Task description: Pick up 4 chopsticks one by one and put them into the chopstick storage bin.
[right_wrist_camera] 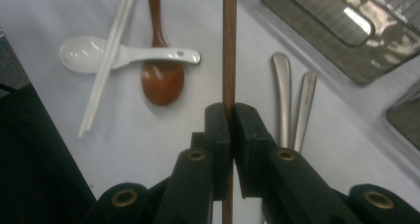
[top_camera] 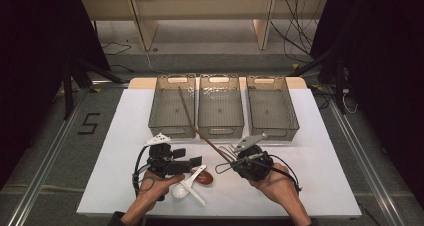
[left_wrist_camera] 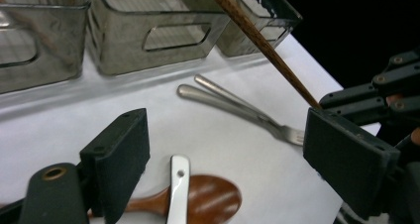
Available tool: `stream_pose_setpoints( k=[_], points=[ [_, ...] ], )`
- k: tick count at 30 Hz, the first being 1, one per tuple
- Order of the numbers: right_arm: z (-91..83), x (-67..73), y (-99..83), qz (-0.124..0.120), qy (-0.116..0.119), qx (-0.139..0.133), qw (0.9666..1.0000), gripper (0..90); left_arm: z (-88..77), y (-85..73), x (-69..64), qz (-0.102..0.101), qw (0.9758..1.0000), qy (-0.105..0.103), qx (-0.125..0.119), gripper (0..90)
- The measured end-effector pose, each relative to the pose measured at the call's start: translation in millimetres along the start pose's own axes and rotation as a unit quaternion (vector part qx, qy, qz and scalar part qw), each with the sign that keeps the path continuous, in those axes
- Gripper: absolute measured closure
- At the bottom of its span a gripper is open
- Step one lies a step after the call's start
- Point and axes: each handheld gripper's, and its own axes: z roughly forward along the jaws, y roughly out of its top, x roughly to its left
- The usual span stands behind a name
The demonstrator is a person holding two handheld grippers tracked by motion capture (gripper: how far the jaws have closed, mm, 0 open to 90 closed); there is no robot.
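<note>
- My right gripper has its jaws clamped narrow on a long brown wooden chopstick, which runs straight up between the pads in the right gripper view.
- From the high view, that chopstick is held off the table and slants up and to the left, its far end reaching over the left bin of the three clear bins lined up at the back of the white table.
- My left gripper stands wide with nothing between its jaws; in the high view it hovers just left of the right gripper, above the loose cutlery.
- Below the left gripper lie a brown wooden spoon and a white ceramic spoon, the white handle crossing the brown one.
- White chopsticks lie across the white spoon's bowl.
- A metal fork and a second metal handle lie side by side on the table, near the front of the middle bin.
- The right bin stands beside it.
</note>
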Motion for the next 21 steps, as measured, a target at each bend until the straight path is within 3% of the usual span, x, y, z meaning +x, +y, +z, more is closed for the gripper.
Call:
stream_pose_setpoints(
  k=[11,21],
  points=[
    [2.1,9.0,7.5,-0.004,-0.007,-0.042,0.9991,85.6,22.9,12.9,1.3,-0.055,0.9978,-0.036,-0.005,22.4],
    [5.0,13.5,8.8,-0.008,-0.006,-0.048,0.9988,85.7,29.2,17.7,-0.7,-0.083,0.9932,-0.080,-0.018,38.9]
  ],
)
